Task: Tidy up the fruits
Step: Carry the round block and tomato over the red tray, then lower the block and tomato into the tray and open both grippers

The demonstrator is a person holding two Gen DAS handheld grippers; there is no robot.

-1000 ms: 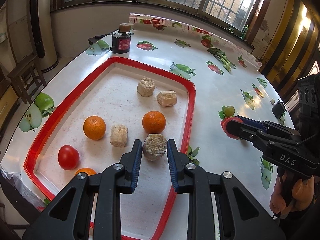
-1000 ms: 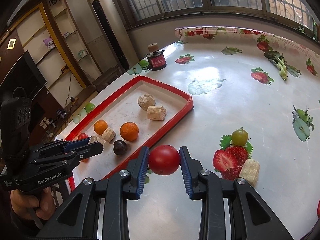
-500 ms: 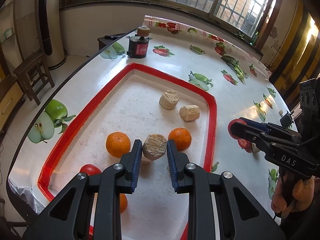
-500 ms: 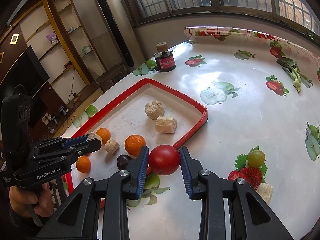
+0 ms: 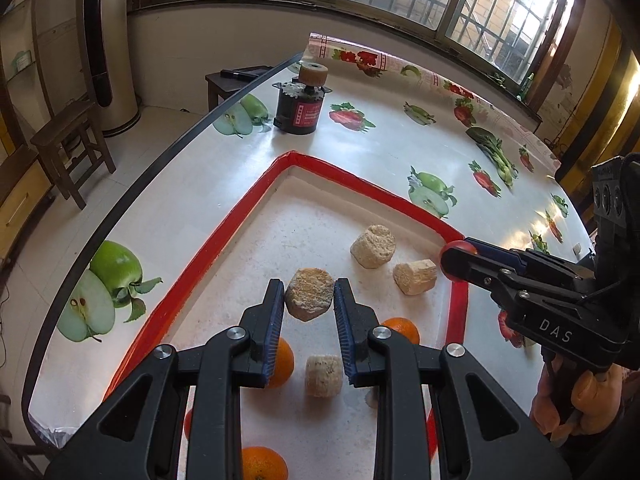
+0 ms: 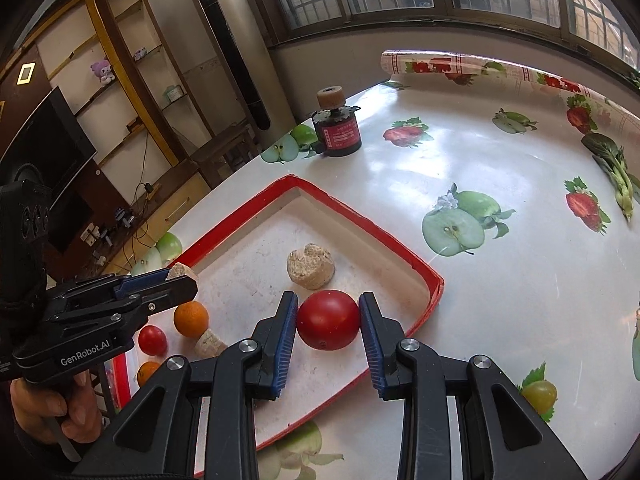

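Two loads hang over the red-rimmed tray (image 5: 248, 216). On the left, our left gripper (image 5: 309, 300) clamps a beige chunk (image 5: 310, 294) above the bare far-left floor; rightward, our right gripper (image 6: 328, 320) pinches a red tomato (image 6: 328, 319) near the tray's right rim, beside another chunk (image 6: 310, 266).

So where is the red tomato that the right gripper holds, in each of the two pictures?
Left wrist view: the red tomato shows only as a small red patch at the right, at the tip of the right gripper, above the tray's right rim.
Right wrist view: the tomato is at lower centre, between the blue pads, over the red tray.
Shared landmark: the black can beyond the tray.
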